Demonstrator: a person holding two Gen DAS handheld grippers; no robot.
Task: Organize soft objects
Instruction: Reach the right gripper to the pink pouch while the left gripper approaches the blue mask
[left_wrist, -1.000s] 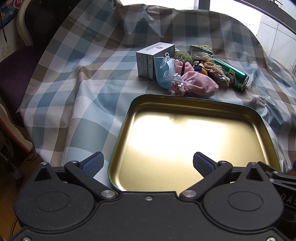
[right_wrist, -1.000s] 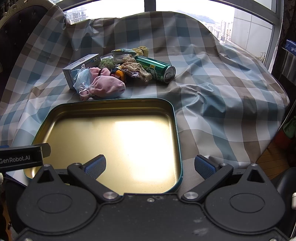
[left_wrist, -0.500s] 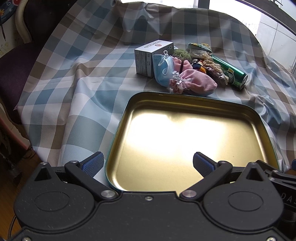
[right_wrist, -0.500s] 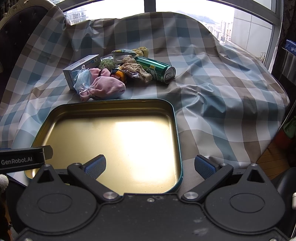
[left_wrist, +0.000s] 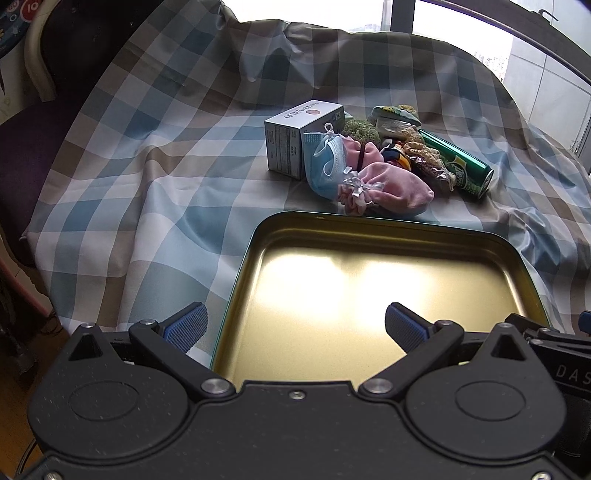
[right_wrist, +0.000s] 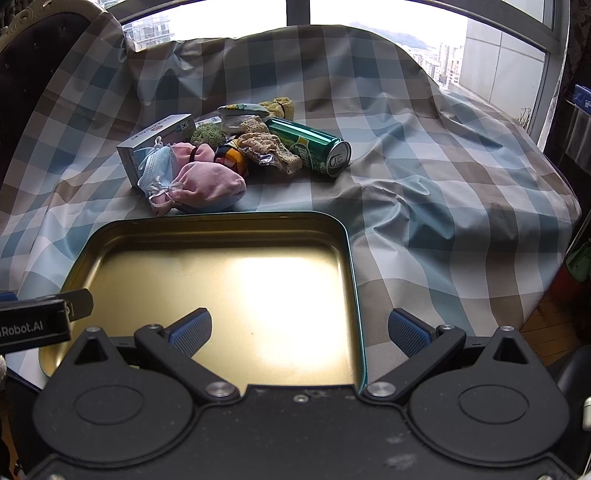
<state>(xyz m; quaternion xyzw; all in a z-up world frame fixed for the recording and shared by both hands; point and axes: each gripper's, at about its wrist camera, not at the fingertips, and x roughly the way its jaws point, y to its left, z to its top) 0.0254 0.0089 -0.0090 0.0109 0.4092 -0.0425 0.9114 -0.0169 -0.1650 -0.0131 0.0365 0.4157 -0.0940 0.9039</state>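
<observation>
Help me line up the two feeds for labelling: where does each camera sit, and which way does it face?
Left wrist: sits on the left gripper, open, low over the tray's near left edge, facing the pile; the other gripper's body shows at right.
Right wrist: sits on the right gripper, open, over the tray's near right part, facing the window; the left gripper's body shows at left.
Both views share: tray, pink pouch, face mask, white box, green can, checked cloth.

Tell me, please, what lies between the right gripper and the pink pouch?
Only the empty gold tray lies between the right gripper and the pink pouch, as the right wrist view shows.
</observation>
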